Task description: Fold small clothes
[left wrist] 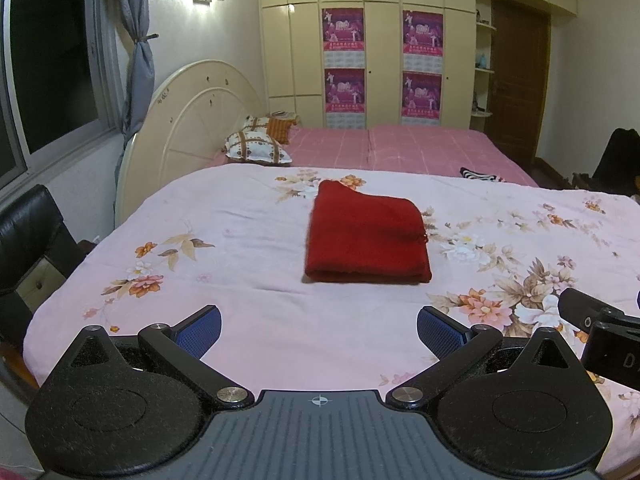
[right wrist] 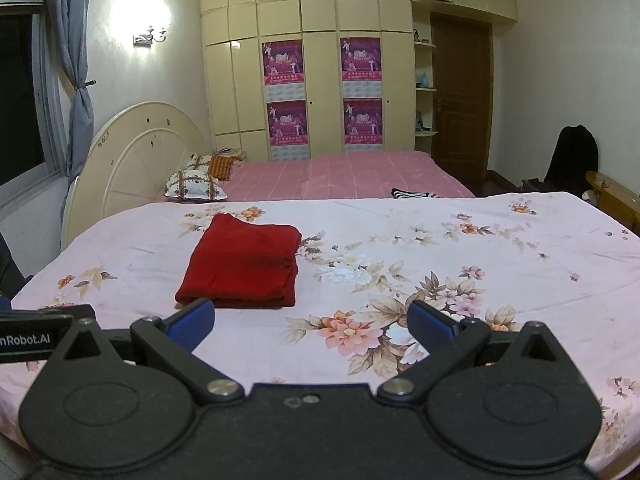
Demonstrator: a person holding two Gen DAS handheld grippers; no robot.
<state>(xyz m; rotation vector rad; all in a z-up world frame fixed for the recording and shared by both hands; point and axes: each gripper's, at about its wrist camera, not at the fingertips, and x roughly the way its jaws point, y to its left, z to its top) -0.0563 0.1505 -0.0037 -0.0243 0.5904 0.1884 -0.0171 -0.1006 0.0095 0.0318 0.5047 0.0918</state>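
Garment: a red knitted cloth lies folded into a thick rectangle on the floral sheet, flat and untouched, its doubled edge facing the two grippers.
Landmark: every place below is told from that red cloth.
Left gripper: held low over the sheet on the near side of the cloth, apart from it; its blue-padded fingers are spread wide with nothing between them.
Right gripper: also on the near side of the cloth and off toward its right corner; its jaws stand wide apart and empty, the left blue pad just short of the cloth's near edge in the right wrist view.
Sheet: pale pink with flower sprays, smooth around the cloth.
Beyond the cloth: a second bed in pink check, patterned pillows at its cream round headboard.
Far behind the cloth: cream wardrobe doors carrying four magenta posters, a brown door to their right.
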